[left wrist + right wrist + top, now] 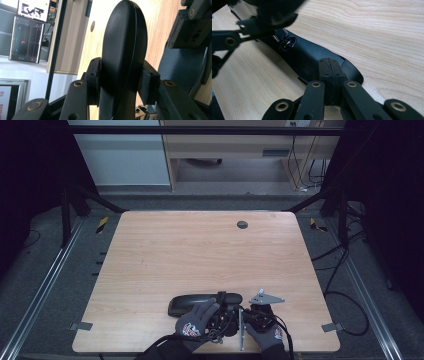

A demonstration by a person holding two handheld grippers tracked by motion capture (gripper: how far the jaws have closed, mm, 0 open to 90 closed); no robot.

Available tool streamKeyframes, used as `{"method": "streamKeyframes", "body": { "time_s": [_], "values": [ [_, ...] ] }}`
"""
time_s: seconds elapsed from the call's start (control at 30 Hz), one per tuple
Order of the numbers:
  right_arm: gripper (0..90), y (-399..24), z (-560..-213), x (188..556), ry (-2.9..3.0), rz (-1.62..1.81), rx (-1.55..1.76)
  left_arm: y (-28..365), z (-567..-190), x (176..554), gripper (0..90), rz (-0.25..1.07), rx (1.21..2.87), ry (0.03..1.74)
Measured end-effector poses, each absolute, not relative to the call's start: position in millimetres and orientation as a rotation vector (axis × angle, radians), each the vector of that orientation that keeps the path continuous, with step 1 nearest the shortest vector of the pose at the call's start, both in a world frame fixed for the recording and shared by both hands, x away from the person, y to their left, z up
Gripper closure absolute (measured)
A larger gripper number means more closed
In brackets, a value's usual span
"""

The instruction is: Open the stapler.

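Near the table's [150, 250] front edge, left gripper [120, 85] pinches the black case [122, 50]; right gripper [329, 72] is pressed together beside it.

We see a matte black case [200, 302] on a pale, wood-grained counter [200, 250]; our gloves [192, 322] are grey with red-and-white marks, both grippers black.
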State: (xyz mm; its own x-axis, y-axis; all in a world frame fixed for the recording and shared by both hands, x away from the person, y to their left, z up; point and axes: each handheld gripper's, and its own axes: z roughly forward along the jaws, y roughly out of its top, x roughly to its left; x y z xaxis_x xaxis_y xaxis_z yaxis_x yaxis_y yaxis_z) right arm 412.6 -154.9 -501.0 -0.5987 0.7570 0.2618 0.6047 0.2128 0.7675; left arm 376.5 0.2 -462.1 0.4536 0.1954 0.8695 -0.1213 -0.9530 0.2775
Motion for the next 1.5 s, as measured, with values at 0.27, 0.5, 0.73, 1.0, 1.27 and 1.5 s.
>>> {"method": "streamKeyframes", "body": {
  "time_s": [0.27,0.5,0.73,1.0,1.27,1.5],
  "values": [
    [90.0,-155,-501,413,2.304,1.338,1.319,6,-451,376,59.4,1.491,2.387,0.103],
    [90.0,-155,-501,413,2.303,1.337,1.324,10,-444,376,59.7,1.469,2.369,0.141],
    [90.0,-154,-500,412,2.304,1.334,1.342,17,-433,377,60.0,1.452,2.34,0.178],
    [90.0,-154,-500,412,2.304,1.333,1.346,24,-425,376,60.2,1.438,2.321,0.215],
    [90.0,-154,-500,412,2.303,1.327,1.339,32,-417,376,60.3,1.416,2.282,0.263],
    [90.0,-154,-500,412,2.303,1.325,1.34,39,-411,376,60.3,1.391,2.252,0.305]
  ]
}}
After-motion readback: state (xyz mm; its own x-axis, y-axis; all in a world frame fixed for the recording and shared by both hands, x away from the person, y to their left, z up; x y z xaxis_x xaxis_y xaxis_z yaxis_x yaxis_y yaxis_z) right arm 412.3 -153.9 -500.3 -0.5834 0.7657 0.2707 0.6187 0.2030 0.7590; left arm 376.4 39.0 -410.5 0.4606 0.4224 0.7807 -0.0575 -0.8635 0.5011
